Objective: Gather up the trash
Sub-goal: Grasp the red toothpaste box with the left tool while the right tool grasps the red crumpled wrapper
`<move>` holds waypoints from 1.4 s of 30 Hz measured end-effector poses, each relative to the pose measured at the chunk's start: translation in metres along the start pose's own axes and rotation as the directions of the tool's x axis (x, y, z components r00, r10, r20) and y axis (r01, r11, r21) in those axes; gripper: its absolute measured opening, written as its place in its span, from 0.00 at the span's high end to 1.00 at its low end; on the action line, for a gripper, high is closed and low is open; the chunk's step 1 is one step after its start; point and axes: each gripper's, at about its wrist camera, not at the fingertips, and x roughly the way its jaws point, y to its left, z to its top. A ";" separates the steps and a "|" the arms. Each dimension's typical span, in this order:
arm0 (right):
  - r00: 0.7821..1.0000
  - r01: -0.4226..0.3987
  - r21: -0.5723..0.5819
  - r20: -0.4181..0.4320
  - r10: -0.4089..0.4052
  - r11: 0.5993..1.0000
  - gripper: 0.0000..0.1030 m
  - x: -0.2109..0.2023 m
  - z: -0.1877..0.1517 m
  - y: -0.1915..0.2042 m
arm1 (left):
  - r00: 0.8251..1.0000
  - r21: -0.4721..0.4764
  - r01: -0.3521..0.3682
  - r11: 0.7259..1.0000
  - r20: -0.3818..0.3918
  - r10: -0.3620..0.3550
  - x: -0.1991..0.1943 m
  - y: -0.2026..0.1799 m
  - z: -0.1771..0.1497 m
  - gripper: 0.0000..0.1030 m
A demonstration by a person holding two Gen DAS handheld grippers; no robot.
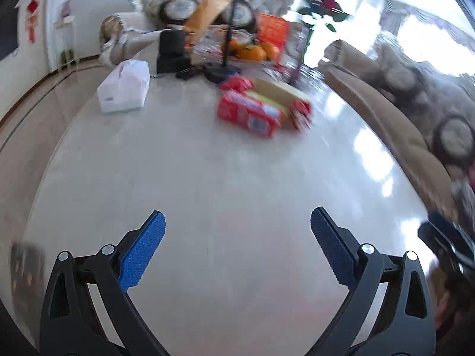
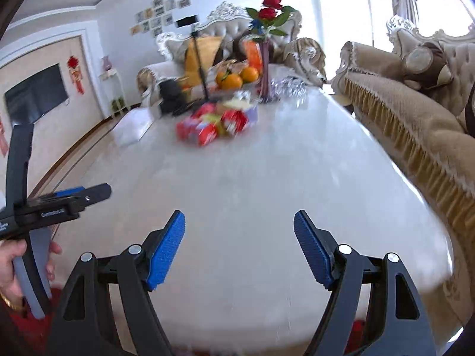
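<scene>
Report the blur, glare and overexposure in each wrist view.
Left wrist view: the red snack packets are smeared by motion blur, window glare streaks the glossy white marble table, the upper right is blown out, and the blue-padded fingers stay sharp. Right wrist view: the packets are blurred, the red roses are crisp, and the window behind is overexposed; both views bend straight lines.

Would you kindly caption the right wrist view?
Open right tool above a white table, facing red snack packs.
</scene>
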 end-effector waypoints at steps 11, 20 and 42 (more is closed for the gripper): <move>0.999 -0.014 0.035 -0.033 0.015 0.999 0.30 0.145 0.103 -0.008 | 0.992 0.199 0.123 0.972 -0.028 -0.120 0.124 -0.011 0.091 0.07; 0.991 -0.045 0.095 -0.118 0.057 0.994 0.28 0.205 0.123 -0.009 | 0.980 0.318 0.196 0.927 -0.093 -0.175 0.163 -0.002 0.104 0.07; 0.974 0.008 0.136 -0.227 0.023 0.991 0.24 0.253 0.131 -0.019 | 0.928 0.344 0.372 0.862 -0.141 -0.344 0.175 -0.018 0.107 0.07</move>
